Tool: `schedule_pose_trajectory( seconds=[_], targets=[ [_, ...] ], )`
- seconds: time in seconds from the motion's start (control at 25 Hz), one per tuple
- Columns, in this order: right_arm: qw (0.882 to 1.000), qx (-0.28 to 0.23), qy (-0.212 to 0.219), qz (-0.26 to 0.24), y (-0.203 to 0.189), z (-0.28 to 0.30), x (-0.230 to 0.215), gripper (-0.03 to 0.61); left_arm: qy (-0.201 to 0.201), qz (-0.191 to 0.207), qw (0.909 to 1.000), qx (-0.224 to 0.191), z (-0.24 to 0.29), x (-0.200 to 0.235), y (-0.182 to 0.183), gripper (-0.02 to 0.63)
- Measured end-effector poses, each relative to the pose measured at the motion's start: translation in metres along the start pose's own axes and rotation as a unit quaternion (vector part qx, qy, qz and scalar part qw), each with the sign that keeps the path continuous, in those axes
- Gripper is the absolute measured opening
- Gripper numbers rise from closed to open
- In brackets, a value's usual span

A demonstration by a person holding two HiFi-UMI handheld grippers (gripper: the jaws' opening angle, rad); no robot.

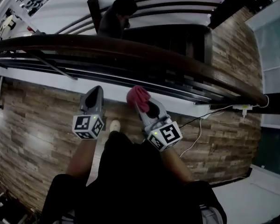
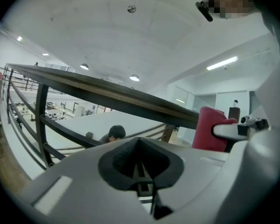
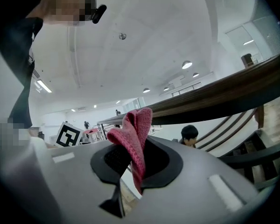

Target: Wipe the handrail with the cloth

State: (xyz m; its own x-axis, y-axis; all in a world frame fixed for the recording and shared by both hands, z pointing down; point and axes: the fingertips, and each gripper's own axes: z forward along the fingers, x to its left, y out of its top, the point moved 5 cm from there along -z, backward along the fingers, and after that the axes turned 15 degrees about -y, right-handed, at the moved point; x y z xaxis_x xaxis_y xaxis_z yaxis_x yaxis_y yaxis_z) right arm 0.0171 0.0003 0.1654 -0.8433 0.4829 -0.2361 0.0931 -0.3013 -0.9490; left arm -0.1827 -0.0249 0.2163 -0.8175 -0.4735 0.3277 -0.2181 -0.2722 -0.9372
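Squarely within right claw (image 3: 136, 161): cloth (image 3: 133, 129)

A wood-plank floor (image 1: 32, 139) bears a white power strip (image 1: 240, 107) and its cable (image 1: 198, 134). The white ceiling (image 2: 107, 27) carries round lights (image 2: 134, 78) and a strip light (image 2: 222, 63). Glass panels (image 1: 275, 45) stand at the right.

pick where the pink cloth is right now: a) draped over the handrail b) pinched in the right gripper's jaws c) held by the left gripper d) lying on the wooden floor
b: the right gripper view shows the pink cloth clamped between the jaws of the right gripper, while the left gripper has its jaws together on nothing.
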Motion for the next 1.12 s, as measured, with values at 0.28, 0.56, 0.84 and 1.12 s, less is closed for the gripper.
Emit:
schedule_pose_trajectory(
  seconds=[0.28, 0.56, 0.84, 1.12],
  targets=[
    [0.994, 0.036, 0.100, -0.010, -0.021, 0.013, -0.005, 0.049, 0.109, -0.017, 0.9934, -0.032, -0.030, -0.001, -0.024, -0.002],
    [0.988, 0.025, 0.152, -0.023, -0.066, 0.060, 0.023, 0.049, 0.151, 0.001, 0.9876, -0.043, -0.053, 0.042, -0.061, -0.002],
    [0.982, -0.015, 0.185, -0.040, -0.148, 0.146, 0.063, 0.049, 0.161, 0.031, 0.9849, -0.056, -0.067, 0.142, -0.121, -0.002],
    [0.971, -0.106, 0.201, -0.068, -0.241, 0.242, 0.081, 0.049, 0.140, 0.083, 0.9826, -0.089, -0.056, 0.257, -0.197, -0.002]
  ],
)
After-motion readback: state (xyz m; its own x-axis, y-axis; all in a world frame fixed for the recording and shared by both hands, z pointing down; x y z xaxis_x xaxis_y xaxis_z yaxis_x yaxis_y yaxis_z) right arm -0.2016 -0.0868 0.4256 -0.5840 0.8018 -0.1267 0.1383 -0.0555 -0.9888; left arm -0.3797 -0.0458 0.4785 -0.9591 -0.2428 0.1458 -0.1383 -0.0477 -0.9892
